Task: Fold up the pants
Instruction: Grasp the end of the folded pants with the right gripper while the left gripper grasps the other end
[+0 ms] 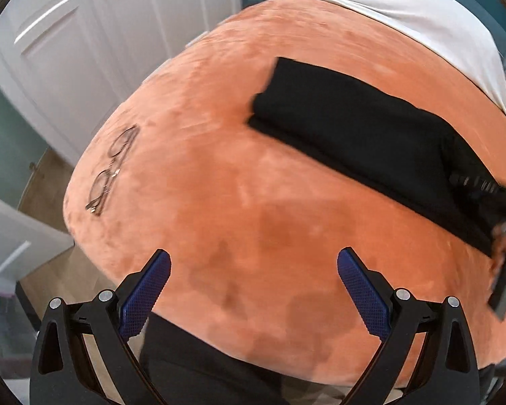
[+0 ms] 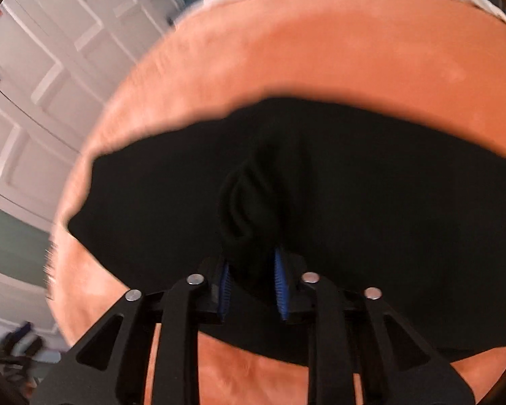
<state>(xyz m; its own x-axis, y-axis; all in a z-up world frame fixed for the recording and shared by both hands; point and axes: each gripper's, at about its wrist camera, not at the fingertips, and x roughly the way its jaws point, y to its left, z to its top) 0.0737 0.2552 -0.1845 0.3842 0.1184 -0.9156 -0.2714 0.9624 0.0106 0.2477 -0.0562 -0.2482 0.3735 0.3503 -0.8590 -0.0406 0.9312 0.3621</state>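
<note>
Pants bunched and pinched in right gripper, probably for folding over on bed; left gripper spread, empty.

The pants are matt black cloth — smooth, without shine. The orange blanket looks soft and plushy, with a brushed nap. The left gripper has matt black plastic arms, blue pads with fine ribbed texture, shiny metal rivets. The glasses have a thin metal frame.

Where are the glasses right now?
In the left wrist view, the glasses lie on the orange blanket near its left edge, well left of the black pants.
</note>
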